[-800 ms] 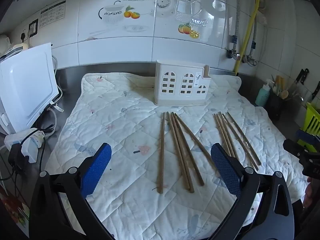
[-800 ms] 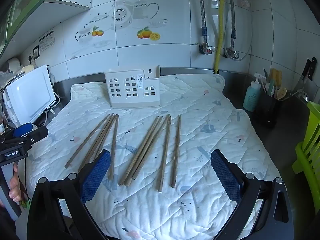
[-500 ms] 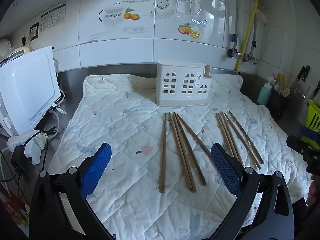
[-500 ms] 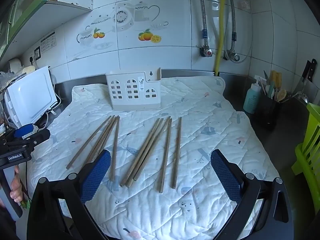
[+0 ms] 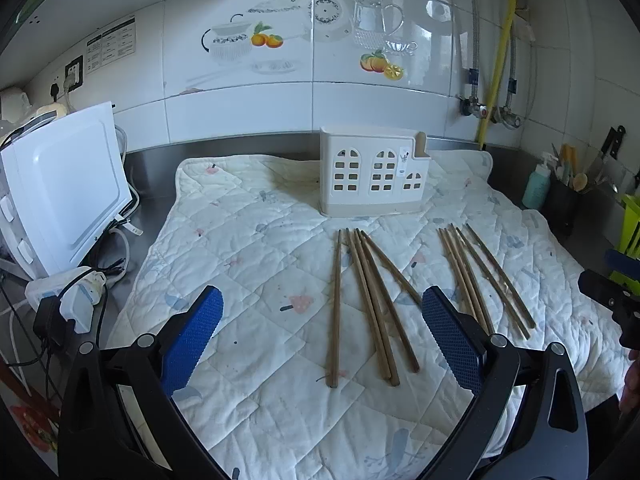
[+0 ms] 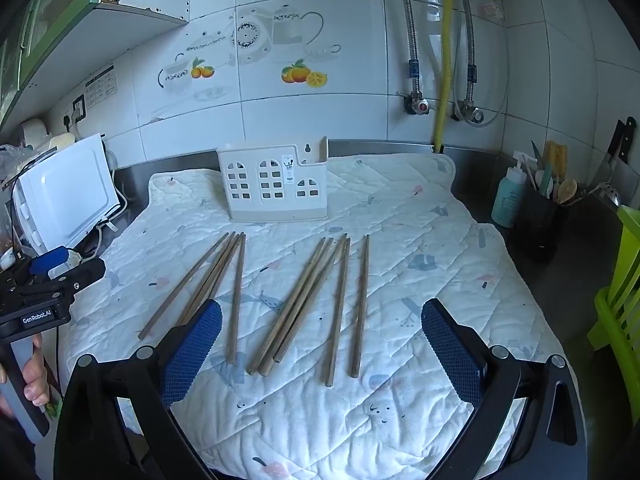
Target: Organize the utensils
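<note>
Several brown wooden chopsticks lie in two loose groups on a white quilted mat (image 5: 248, 240), a left group (image 5: 370, 304) and a right group (image 5: 480, 276); they also show in the right wrist view (image 6: 208, 280) (image 6: 320, 300). A cream utensil holder (image 5: 372, 176) with window cut-outs stands upright behind them, also in the right wrist view (image 6: 276, 184). My left gripper (image 5: 320, 336) is open and empty, above the mat in front of the left group. My right gripper (image 6: 320, 344) is open and empty over the near ends of the chopsticks.
A white appliance (image 5: 64, 188) with cables and plugs (image 5: 72, 300) stands left of the mat. A teal bottle (image 6: 510, 196) and a dark cup of utensils (image 6: 548, 208) stand at the right, with a green rack (image 6: 620, 300) nearer. Tiled wall and pipes behind.
Both grippers have drifted slightly, so the mat, holder and chopsticks sit a little differently in view. Nothing was grasped or moved; both stay open.
</note>
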